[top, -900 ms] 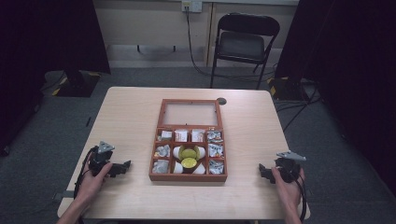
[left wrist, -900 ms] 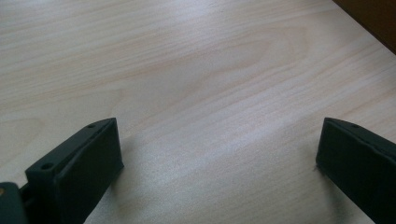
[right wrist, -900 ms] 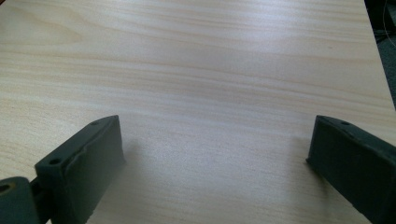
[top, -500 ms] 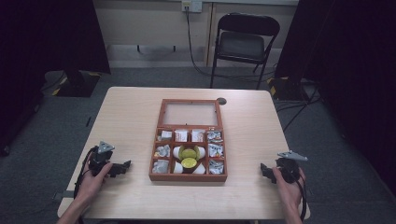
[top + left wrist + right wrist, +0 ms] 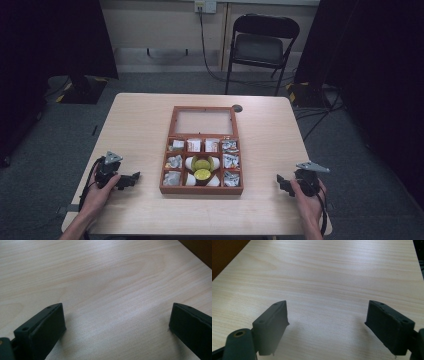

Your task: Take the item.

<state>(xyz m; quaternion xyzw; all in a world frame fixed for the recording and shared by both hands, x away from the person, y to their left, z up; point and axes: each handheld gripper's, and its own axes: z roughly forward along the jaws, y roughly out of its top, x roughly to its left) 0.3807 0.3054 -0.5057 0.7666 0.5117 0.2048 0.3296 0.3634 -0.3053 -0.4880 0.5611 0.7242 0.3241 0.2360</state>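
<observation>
A wooden compartment box (image 5: 204, 187) sits mid-table with its glass lid (image 5: 203, 121) laid open toward the far side. Its cells hold small wrapped packets (image 5: 174, 162) and two yellow-green round items (image 5: 202, 164) in the centre. My left gripper (image 5: 129, 179) rests low on the table left of the box, open, with bare wood between its jaws (image 5: 117, 322). My right gripper (image 5: 282, 183) sits at the table's front right, also open over bare wood (image 5: 325, 322). A dark corner of the box (image 5: 200, 250) shows in the left gripper view.
A black folding chair (image 5: 262, 47) stands beyond the far edge of the table (image 5: 140, 125). A small dark round cap (image 5: 237, 108) lies by the lid's far right corner. Cables trail on the grey floor, and dark curtains hang on both sides.
My right gripper has shifted slightly toward the person's side. The left gripper and the box stay as they were.
</observation>
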